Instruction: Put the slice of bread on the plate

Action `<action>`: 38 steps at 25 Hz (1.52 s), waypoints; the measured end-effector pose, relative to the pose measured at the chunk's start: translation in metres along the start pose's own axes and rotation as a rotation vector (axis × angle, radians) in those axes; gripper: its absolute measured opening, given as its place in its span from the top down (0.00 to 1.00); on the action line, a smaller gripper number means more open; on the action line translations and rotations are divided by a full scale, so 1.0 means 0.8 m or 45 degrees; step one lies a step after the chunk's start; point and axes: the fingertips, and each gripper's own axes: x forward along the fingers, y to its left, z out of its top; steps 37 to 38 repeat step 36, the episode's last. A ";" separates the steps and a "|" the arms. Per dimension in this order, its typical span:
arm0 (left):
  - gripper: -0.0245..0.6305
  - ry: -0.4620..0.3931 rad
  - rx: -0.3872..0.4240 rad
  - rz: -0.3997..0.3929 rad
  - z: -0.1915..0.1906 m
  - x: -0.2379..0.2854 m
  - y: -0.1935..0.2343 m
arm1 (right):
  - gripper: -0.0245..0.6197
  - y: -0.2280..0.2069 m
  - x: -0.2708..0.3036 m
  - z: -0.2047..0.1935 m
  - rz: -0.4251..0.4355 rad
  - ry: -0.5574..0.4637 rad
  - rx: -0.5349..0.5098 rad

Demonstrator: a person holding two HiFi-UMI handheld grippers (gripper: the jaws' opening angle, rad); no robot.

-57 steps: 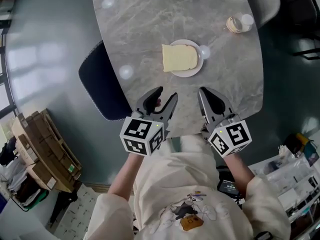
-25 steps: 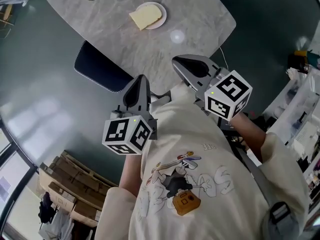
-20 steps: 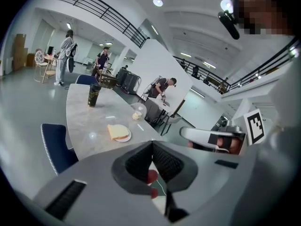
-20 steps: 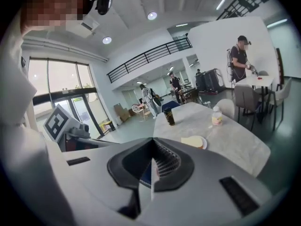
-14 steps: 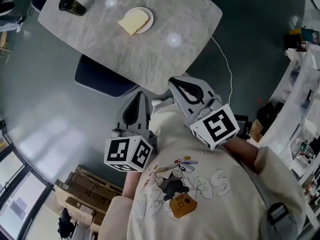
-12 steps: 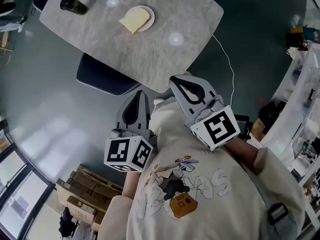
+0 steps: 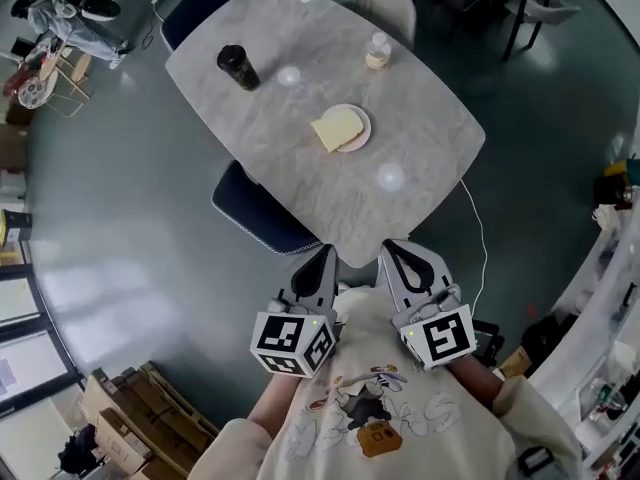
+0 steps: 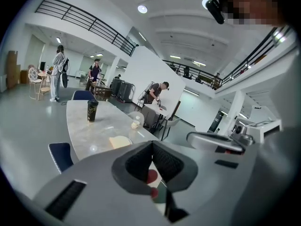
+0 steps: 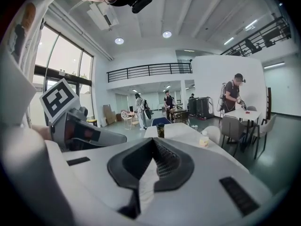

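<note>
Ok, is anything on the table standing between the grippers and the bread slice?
Nothing visible. The bread slice already lies on the plate, with bare table between it and the left gripper and right gripper. The dark cup stands farther back, off that line.

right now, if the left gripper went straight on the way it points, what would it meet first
Most likely the near end of the marble-look table, just ahead of the left gripper; the bread slice on its plate lies further along. Depth is unclear.
</note>
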 end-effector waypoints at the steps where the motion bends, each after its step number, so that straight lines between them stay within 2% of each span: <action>1: 0.95 -0.018 0.002 0.013 0.003 0.001 0.002 | 0.95 -0.004 0.004 -0.002 0.000 0.011 -0.016; 7: 0.95 -0.072 0.020 0.069 0.011 -0.004 0.015 | 0.95 0.003 0.023 -0.004 0.050 0.044 -0.065; 13: 0.95 -0.108 -0.022 0.110 0.013 -0.032 0.028 | 0.95 0.017 0.026 0.001 0.058 0.058 -0.061; 17: 0.95 -0.117 -0.075 0.130 0.002 -0.034 0.029 | 0.95 0.027 0.028 -0.015 0.119 0.100 -0.058; 22: 0.95 -0.064 -0.125 0.084 -0.024 -0.037 0.023 | 0.95 0.037 0.007 -0.034 0.093 0.127 -0.033; 30: 0.95 0.021 -0.045 -0.036 -0.041 -0.031 -0.008 | 0.95 0.033 -0.031 -0.045 0.006 0.163 0.034; 38: 0.95 0.010 -0.025 -0.002 -0.033 -0.040 0.001 | 0.95 0.046 -0.023 -0.028 0.076 0.067 -0.007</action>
